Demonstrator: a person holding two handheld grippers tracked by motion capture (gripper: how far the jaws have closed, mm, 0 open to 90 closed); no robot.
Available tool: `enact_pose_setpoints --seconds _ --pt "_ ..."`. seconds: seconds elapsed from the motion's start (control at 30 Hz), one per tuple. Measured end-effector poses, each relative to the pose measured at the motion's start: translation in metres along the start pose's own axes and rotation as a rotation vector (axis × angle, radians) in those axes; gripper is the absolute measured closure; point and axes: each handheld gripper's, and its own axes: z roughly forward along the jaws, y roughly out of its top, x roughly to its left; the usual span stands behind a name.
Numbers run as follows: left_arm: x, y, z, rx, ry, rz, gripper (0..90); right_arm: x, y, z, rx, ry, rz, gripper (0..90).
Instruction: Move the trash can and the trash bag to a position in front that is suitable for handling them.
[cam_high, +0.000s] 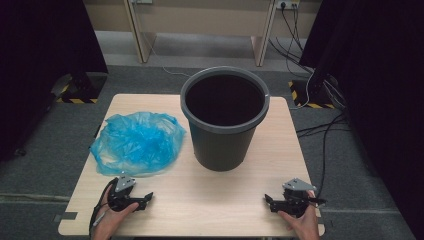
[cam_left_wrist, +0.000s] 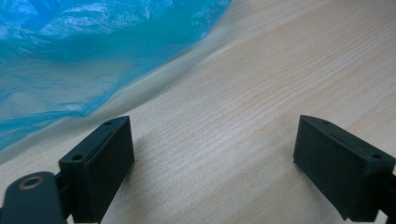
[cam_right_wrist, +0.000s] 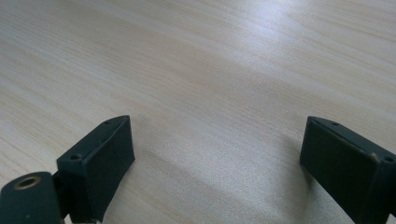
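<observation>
At the left near corner of the wooden table (cam_high: 200, 200), the person's left hand (cam_high: 111, 216) comes in from the bottom edge and rests low on the board, wrapped around the left gripper (cam_high: 146, 198), which lies roughly level with its jaws pointing toward the middle of the table. Its jaws stand wide apart with nothing between them; the left gripper view shows bare wood grain in the gap. Just beyond it, near but not touching, lies the crumpled blue plastic bag (cam_high: 137, 142), spread loosely over the left half of the table, its edge reaching close to the dark grey bin (cam_high: 225, 145). The bin stands upright at the centre toward the far edge, mouth open. At the right near corner, the right hand (cam_high: 302, 222) mirrors the left: it rests low on the table, holding the right gripper (cam_high: 269, 201) level and pointed inward. Its jaws are likewise spread wide over bare tabletop, gripping nothing, well apart from the bin and bag.
</observation>
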Motion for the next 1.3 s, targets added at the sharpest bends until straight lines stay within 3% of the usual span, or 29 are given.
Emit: enact_pose_setpoints --seconds 0.2,0.33,0.47,0.67,0.7,0.87,0.9,1.07,1.3 --pt "0.0 0.0 0.0 0.0 0.0 0.001 11.2 0.0 0.0 0.0 0.0 0.0 -0.002 10.4" --pt "0.001 -0.001 -0.002 -0.007 -0.03 0.021 12.9 0.0 0.0 0.0 0.001 0.0 -0.002 10.4" --pt "0.004 0.002 -0.005 -0.034 -0.041 -0.014 14.8 0.0 0.0 0.0 0.0 0.0 -0.002 10.3" --pt "0.011 0.016 -0.015 -0.099 -0.021 -0.035 14.7 0.0 0.0 0.0 0.0 0.0 -0.002 10.3" --pt "0.015 0.024 -0.019 -0.115 -0.014 -0.037 14.7 0.0 0.0 0.0 -0.001 0.0 -0.002 10.4" --pt "0.024 0.04 -0.022 -0.138 0.003 -0.053 14.7 0.0 0.0 0.0 0.0 0.0 -0.002 10.3" --pt "0.032 0.051 -0.02 -0.152 0.026 -0.067 14.7 0.0 0.0 0.0 0.0 0.0 -0.002 10.3" --pt "0.049 0.074 -0.005 -0.145 0.064 -0.103 14.7 0.0 0.0 0.0 0.0 -0.001 -0.001 10.3" --pt "0.063 0.094 0.026 -0.119 0.098 -0.146 14.9 0.0 0.0 0.0 0.0 -0.001 -0.001 10.4"
